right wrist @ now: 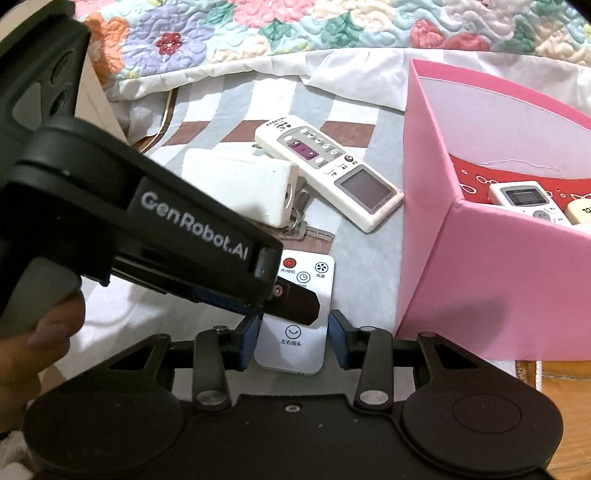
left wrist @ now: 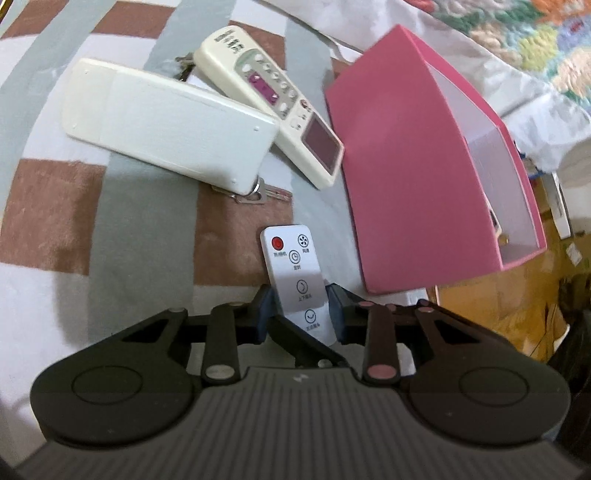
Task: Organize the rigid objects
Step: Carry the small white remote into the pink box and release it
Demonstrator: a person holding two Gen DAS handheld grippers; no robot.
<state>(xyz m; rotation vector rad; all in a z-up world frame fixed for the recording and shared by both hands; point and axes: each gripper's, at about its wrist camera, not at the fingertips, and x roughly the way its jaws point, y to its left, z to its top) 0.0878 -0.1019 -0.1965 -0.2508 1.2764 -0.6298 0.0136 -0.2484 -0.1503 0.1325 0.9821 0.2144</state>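
Note:
A small white remote [left wrist: 291, 258] with a red button sits between the blue pads of my left gripper [left wrist: 301, 295], which is shut on its long edges near the middle. In the right wrist view the same small remote [right wrist: 291, 343] has its near end between the pads of my right gripper [right wrist: 294, 319], shut on it. The left gripper [right wrist: 291, 302] reaches in from the left, one finger across the remote's face. A pink box [left wrist: 406, 166] stands just right of the remote. The pink box [right wrist: 480, 277] holds two remotes [right wrist: 524, 199].
On the striped blanket lie a long cream remote with a purple panel [left wrist: 273, 99], a flat white remote face down [left wrist: 166, 118] and keys [left wrist: 258, 194] under its end. A floral quilt [right wrist: 295, 26] borders the far side. A hand [right wrist: 55, 325] grips the left handle.

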